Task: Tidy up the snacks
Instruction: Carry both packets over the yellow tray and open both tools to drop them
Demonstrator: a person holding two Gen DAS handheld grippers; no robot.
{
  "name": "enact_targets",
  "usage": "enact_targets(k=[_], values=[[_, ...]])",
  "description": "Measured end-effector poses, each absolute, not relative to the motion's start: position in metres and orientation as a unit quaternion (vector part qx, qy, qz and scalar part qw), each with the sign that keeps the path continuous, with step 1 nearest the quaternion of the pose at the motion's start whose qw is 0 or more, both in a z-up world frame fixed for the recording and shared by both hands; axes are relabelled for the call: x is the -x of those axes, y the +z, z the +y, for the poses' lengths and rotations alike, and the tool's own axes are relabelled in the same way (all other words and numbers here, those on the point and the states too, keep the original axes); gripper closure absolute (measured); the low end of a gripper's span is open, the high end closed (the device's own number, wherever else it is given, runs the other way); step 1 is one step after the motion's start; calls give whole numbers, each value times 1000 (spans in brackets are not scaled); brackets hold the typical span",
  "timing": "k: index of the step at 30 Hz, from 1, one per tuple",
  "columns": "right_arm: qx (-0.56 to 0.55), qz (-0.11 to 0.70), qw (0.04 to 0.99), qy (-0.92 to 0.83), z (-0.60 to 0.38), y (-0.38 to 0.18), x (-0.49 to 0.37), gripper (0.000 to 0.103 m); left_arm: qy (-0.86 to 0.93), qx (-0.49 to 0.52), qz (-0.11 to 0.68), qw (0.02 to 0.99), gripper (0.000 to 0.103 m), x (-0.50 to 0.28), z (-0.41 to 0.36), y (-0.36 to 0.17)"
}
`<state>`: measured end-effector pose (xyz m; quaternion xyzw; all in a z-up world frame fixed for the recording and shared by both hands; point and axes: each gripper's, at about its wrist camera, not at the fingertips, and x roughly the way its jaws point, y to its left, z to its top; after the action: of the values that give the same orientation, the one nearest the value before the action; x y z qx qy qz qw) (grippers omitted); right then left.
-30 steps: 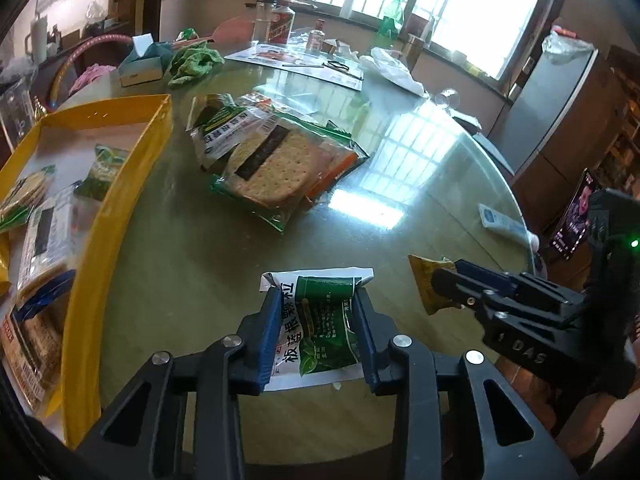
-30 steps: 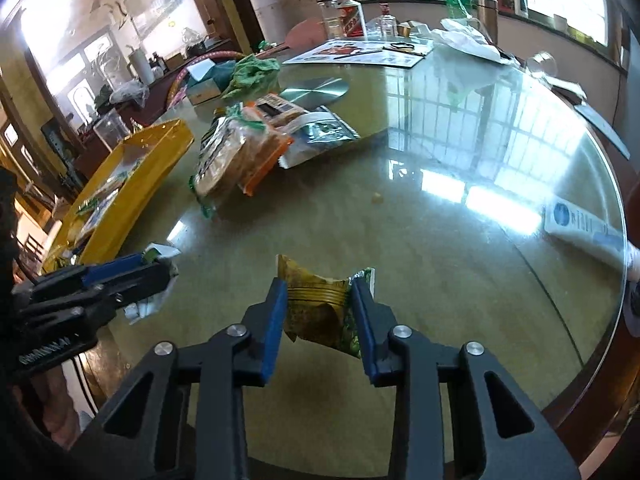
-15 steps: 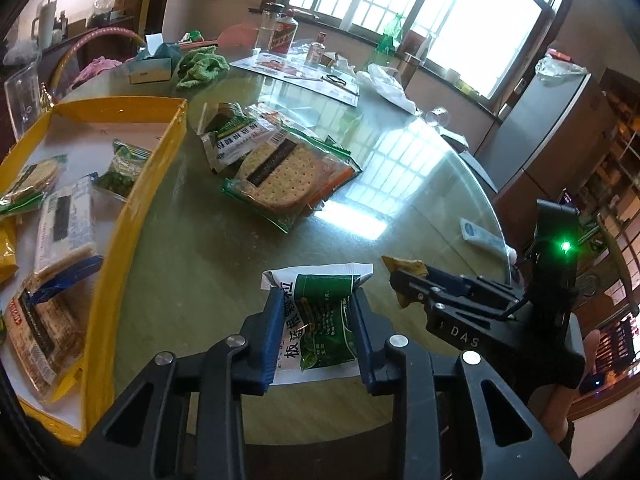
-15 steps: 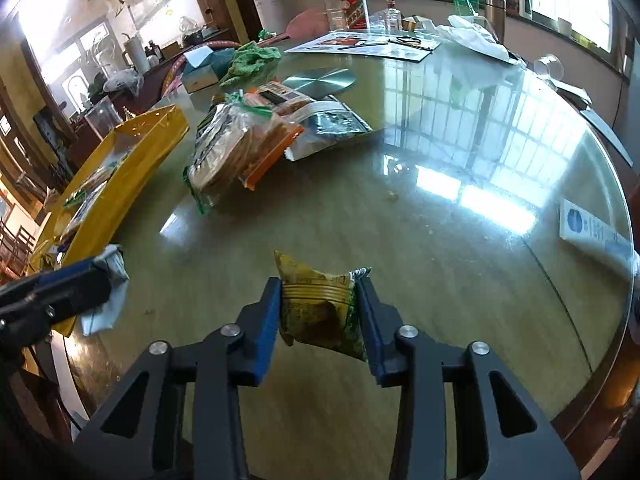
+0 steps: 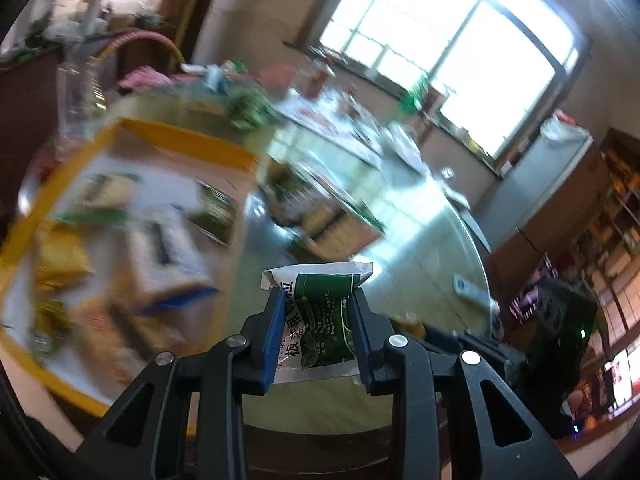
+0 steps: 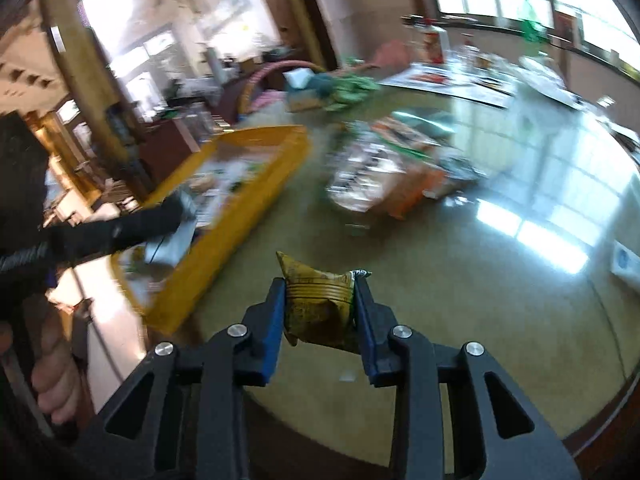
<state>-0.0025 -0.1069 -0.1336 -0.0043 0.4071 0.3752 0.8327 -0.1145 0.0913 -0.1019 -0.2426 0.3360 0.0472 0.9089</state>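
Note:
My left gripper (image 5: pixel 318 320) is shut on a green and white snack packet (image 5: pixel 320 316), lifted off the round glass table (image 5: pixel 420 264). The yellow tray (image 5: pixel 188 140) with several snacks in it lies blurred to the left. My right gripper (image 6: pixel 320 304) is shut on a yellow-brown snack packet (image 6: pixel 316 300), held above the table beside the tray's (image 6: pixel 240 208) near corner. In the right wrist view the left gripper (image 6: pixel 176 212) reaches over the tray with the pale packet at its tip. A pile of cracker packs (image 6: pixel 384 176) lies mid-table.
At the far side of the table are papers (image 6: pixel 448 80), bottles (image 6: pixel 432 40), a green cloth (image 6: pixel 352 88) and a tissue box. A white and blue remote (image 6: pixel 626 264) lies near the right edge. A hand (image 6: pixel 52 364) grips the left tool's handle.
Both grippers rose and swung left toward the yellow tray, each still holding its packet. The left one now reaches over the tray. The views are now motion-blurred.

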Motion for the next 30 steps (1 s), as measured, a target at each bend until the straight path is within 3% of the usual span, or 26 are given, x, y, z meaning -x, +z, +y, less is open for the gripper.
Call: enact_targets(k=[13, 21, 30], values=[[17, 411, 776, 478, -4, -115, 2, 68, 162, 280, 305, 896, 72, 150, 186, -103], [22, 429, 770, 473, 61, -111, -48, 68, 159, 280, 304, 897, 72, 103, 237, -98], [24, 460, 765, 451, 124, -130, -96, 67, 187, 251, 365, 877, 72, 25, 284, -122]])
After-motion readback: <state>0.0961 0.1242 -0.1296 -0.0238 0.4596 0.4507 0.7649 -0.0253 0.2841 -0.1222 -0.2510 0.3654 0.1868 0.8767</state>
